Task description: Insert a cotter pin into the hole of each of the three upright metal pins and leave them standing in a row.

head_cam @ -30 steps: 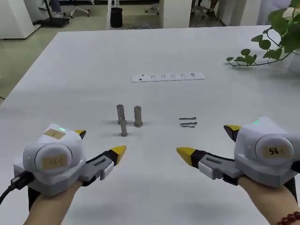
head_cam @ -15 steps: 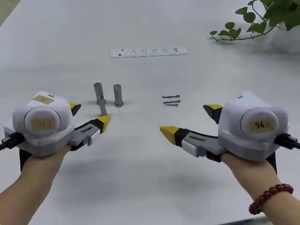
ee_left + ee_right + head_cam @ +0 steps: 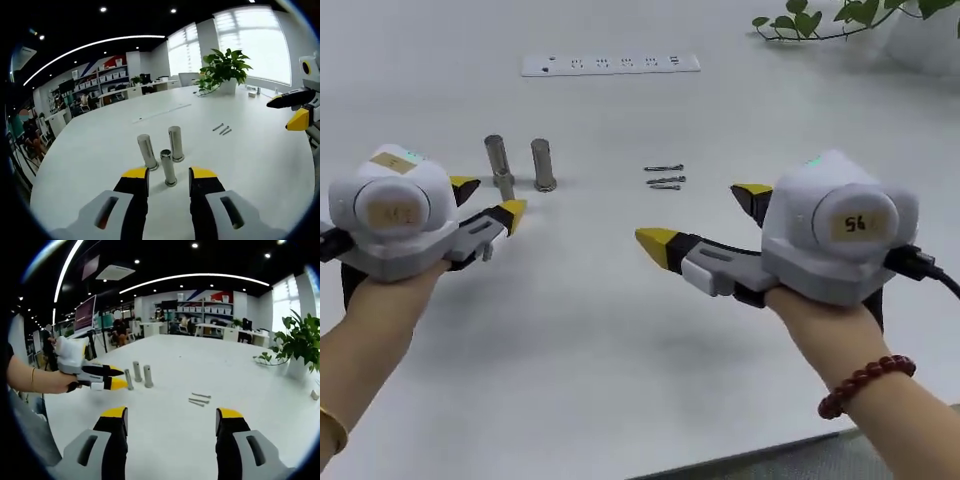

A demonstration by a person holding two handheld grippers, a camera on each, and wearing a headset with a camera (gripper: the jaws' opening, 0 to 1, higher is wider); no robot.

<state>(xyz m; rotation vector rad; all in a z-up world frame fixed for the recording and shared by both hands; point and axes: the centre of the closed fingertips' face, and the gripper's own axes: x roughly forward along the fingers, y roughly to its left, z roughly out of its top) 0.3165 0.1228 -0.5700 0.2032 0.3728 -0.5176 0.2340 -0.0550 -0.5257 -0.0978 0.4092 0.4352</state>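
At the bottom of the head view, the left hand point(image 3: 392, 288) at lower left and the right hand point(image 3: 812, 318) at lower right, with a red bead bracelet point(image 3: 861, 384) on its wrist, each hold a gripper above the white table point(image 3: 620, 340); the left gripper point(image 3: 488, 198) sits mid-left with its yellow-tipped jaws moderately parted and nothing between them; the right gripper point(image 3: 703, 215), right of centre, has its jaws spread wide and bare.

In the left gripper view the nearest of the three metal pins point(image 3: 168, 168) stands upright just beyond the gap of that gripper's jaws, untouched; the other two stand side by side just behind it, so the three form a tight cluster, upper left of centre in the head view point(image 3: 505, 185) and left of centre in the right gripper view point(image 3: 136, 371).

The three cotter pins point(image 3: 665, 175) lie flat on the table in a small stack of parallel lines, well apart from the metal pins, just above centre of the head view; in the right gripper view point(image 3: 199, 399) they lie ahead of the open jaws.

Farther off, a white power strip point(image 3: 610, 65) lies near the top edge; a leafy plant point(image 3: 820, 15) trails in at the upper right corner.
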